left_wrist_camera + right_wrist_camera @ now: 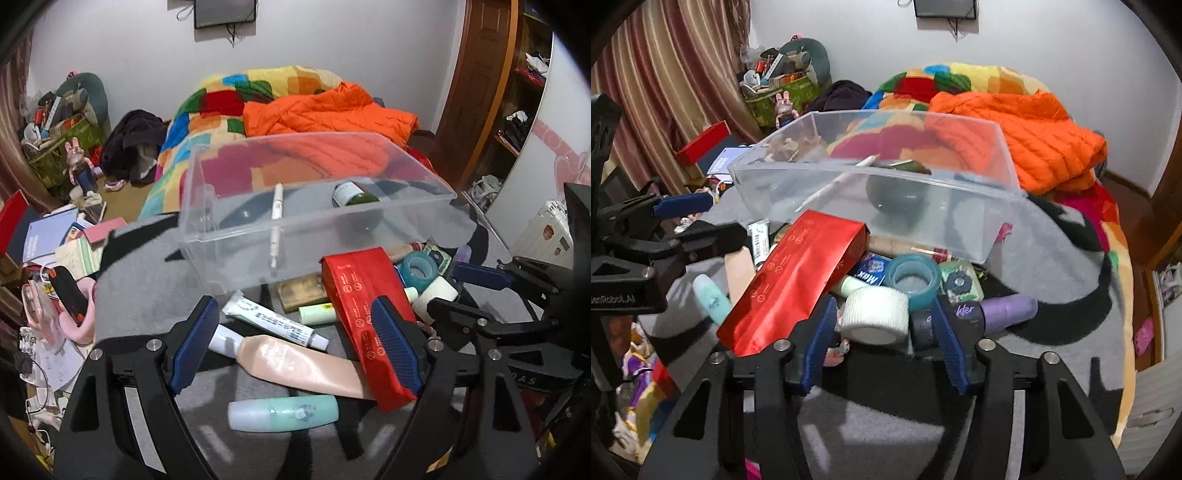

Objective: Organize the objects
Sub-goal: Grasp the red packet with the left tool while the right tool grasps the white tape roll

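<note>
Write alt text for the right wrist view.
The right gripper hovers open around a white tape roll in a toiletry pile, beside a red packet and a teal tape roll. Behind stands a clear plastic bin.

A clear plastic bin (317, 218) stands upright on the far side of the grey cloth, holding a white pen (276, 206) and a dark green bottle (351, 195). Near it lies a heap: a red packet (354, 291), peach tube (295, 363), mint bottle (284, 412), white tape roll (875, 314), teal tape ring (916, 278).
</note>
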